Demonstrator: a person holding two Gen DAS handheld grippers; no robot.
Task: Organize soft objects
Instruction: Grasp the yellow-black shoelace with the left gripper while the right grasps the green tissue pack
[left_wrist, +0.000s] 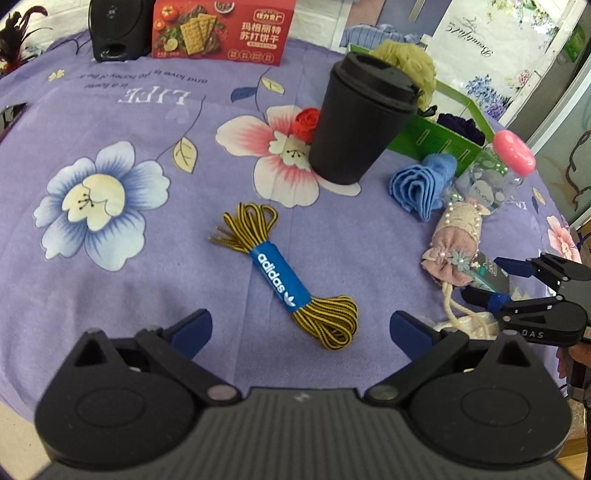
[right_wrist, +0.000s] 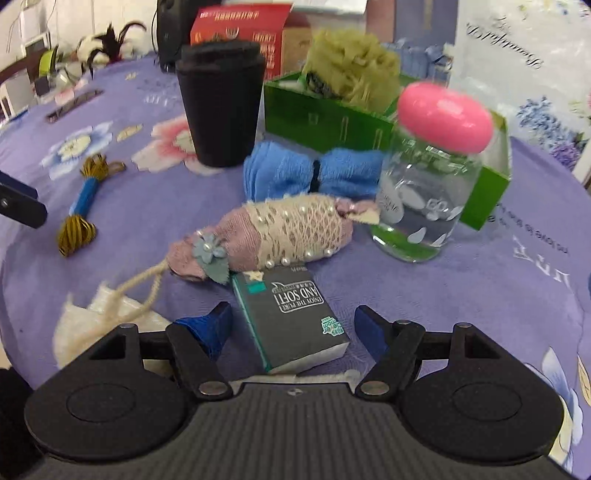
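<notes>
Inspector: Jaws of your right gripper (right_wrist: 293, 326) straddle the tissue pack (right_wrist: 291, 317), spread, seemingly not touching it.
Operator: And the left gripper (left_wrist: 301, 328)?
Inspector: Spread, empty, above the shoelace bundle (left_wrist: 286, 275), awaiting the green box (right_wrist: 332, 118).

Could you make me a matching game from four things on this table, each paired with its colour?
Things:
1. cup
2. laces
3. towel
4. jar lid

Colours:
A. pink
B. blue
C. black
D. yellow and black, with a blue band

Pairs: 1-C, 2-D, 3-B, 4-A
</notes>
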